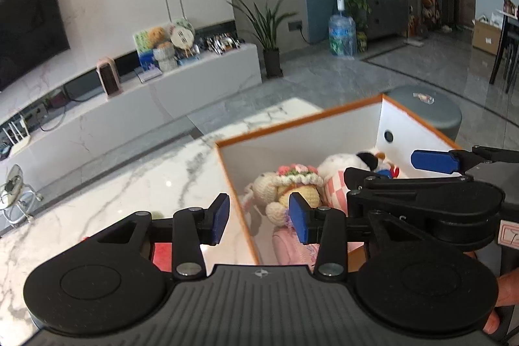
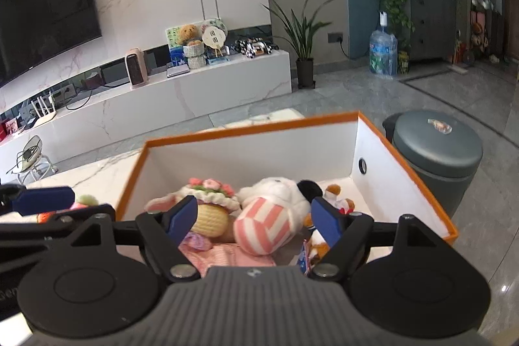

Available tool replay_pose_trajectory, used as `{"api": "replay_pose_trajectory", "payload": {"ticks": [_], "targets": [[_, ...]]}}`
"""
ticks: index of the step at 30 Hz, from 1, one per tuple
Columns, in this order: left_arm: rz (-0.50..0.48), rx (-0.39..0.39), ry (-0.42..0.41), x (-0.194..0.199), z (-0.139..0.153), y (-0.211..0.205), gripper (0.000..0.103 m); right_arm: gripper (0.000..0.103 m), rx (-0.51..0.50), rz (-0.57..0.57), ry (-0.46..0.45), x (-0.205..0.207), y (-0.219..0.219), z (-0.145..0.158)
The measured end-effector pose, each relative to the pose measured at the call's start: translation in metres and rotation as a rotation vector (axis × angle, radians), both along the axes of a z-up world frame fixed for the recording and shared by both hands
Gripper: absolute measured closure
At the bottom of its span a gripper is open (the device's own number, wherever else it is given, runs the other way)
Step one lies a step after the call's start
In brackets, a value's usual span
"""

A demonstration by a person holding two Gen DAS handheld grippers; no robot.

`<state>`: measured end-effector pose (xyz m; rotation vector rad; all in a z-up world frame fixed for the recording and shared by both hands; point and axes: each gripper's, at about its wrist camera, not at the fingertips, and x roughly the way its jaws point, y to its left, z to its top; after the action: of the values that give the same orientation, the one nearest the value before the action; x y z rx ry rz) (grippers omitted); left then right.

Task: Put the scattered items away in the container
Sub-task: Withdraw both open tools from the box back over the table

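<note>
Blue pads tip both handheld tools: the left gripper (image 1: 259,221) stands wide and holds nothing, straddling the near-left wall of the orange-rimmed box (image 1: 301,119), while the right gripper (image 2: 253,221) hangs equally wide and bare just above the toys inside. Two grippers, one box, one marble table (image 1: 129,180) beneath.

Between the right gripper's pads lie at least three soft toys, packed touching one another. A crocheted doll (image 2: 211,209) in a flowered hat lies nearest its left pad, head toward the far wall. Beside it, a white plush (image 2: 275,200) in pink-striped cloth lies lengthwise from the gripper toward the far-right corner. A small brown-and-white toy (image 2: 337,200) sits past the right pad, mostly hidden. Pink fabric (image 2: 227,252) below the gripper is cut off by its body.

Left of the box, beneath the left gripper's linkage, something red (image 1: 162,255) and a greenish shape rest on the table, too hidden to identify. Beyond the box on the right stands a grey lidded bin (image 2: 434,148).
</note>
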<state>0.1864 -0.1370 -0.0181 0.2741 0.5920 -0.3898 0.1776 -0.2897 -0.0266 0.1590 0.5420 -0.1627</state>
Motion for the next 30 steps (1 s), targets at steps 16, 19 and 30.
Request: {"api": "replay_pose_trajectory", "payload": {"ticks": [16, 19, 30], "targets": [[0.131, -0.084, -0.078, -0.062, 0.042, 0.078, 0.055, 0.024, -0.091, 0.12, -0.089, -0.06, 0.079, 0.054], [0.161, -0.096, -0.081, -0.071, 0.044, 0.093, 0.055, 0.024, -0.11, 0.144, -0.095, -0.069, 0.095, 0.059], [0.263, -0.165, -0.047, -0.095, 0.038, 0.147, 0.055, 0.024, -0.196, 0.219, -0.081, -0.095, 0.151, 0.063]]}}
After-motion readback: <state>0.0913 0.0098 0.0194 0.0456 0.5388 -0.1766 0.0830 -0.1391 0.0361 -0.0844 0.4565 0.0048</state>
